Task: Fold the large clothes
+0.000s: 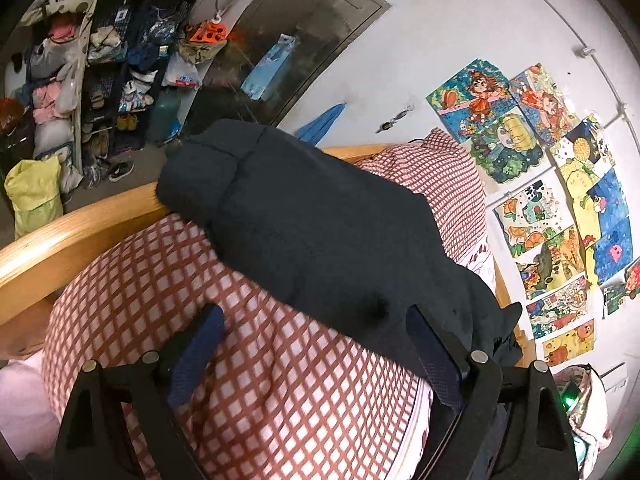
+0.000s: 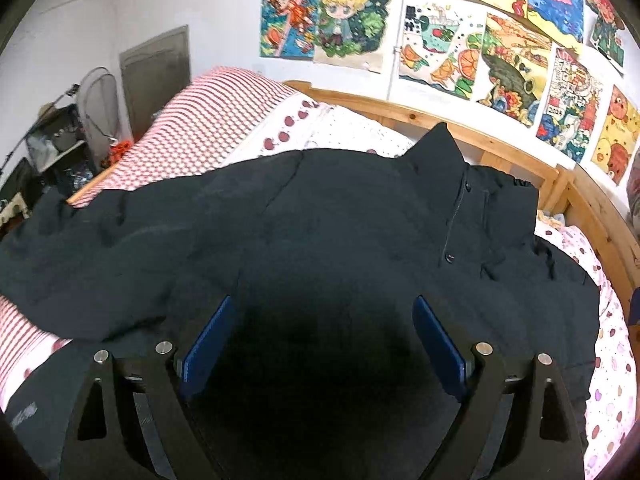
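Right gripper point(image 2: 322, 344) is held spread just above the jacket point(image 2: 320, 220), nothing pinched between the blue pads point(image 2: 208, 344). Left gripper point(image 1: 316, 354) is likewise spread, empty, over the checked quilt point(image 1: 248, 380), one finger just beside the jacket edge. The jacket, dark and padded, is laid across the bed, front up, collar point(image 2: 440, 152) raised toward the headboard point(image 2: 460, 128); a sleeve point(image 1: 224, 168) is draped over the wooden rail point(image 1: 60, 240) at the bed side.

Judged step: sleeve to be brought in before the body is folded. A thick layer should be pinched at the cuff or side seam, not the surface skin only, since padded cloth likely slips. The sleeve is best lifted clear of the rail, then laid flat over the chest. Both edges should be taken level so the fold is kept straight; the soft quilt below may get caught, so the grip should be kept shallow.

Farther off, a shelf rack point(image 1: 120, 80) is packed with shoes, bags and clothes; exact contents are too small to tell. A yellow sack point(image 1: 34, 196) is seen full on the floor, contents hidden. Drawings point(image 2: 500, 48) are stuck on the wall
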